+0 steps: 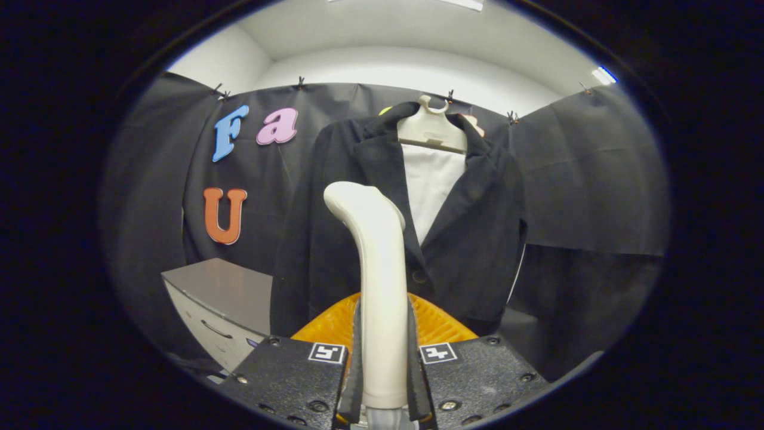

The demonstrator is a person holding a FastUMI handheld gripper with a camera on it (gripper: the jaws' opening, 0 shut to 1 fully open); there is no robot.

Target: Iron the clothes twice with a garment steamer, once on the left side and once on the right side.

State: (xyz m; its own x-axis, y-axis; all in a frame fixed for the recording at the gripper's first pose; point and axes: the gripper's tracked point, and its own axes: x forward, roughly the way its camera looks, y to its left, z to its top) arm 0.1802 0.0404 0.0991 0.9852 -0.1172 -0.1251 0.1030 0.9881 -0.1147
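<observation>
A: Fingers first, closest thing. Gripper (pixel 384 358) is clamped on the garment steamer (pixel 376 280), one finger (pixel 357 364) pressed on each side of the cream handle. No gap visible.

B: Steamer pose?

A: Upright between the fingers, handle rising ahead of them, top end curving over to the left. Head face can't be made out from here.

B: What's the orange bit?

A: Ribbed orange part (pixel 439 325) right behind the handle, low, spreading to both sides of the fingers. Can't tell what it belongs to.

B: Next layer out?

A: Black jacket (pixel 477 239), hanging just beyond the steamer, front facing the camera. Lapels open, white shirt (pixel 430 185) showing in the V between them. One dark button sits just right of the handle. Steamer top overlaps the jacket's left lapel area; touching or not, can't tell.

B: Hanger?

A: Cream plastic hanger (pixel 433 131) at the collar, hook up top.

B: Anything off to the side?

A: Grey cabinet (pixel 221 298) beside the jacket's lower left, drawer with a handle on its front.

B: Background?

A: Black cloth wall (pixel 597 179) behind the jacket, clipped along its top edge. White wall and ceiling (pixel 388 42) above that, ceiling lights on.
</observation>
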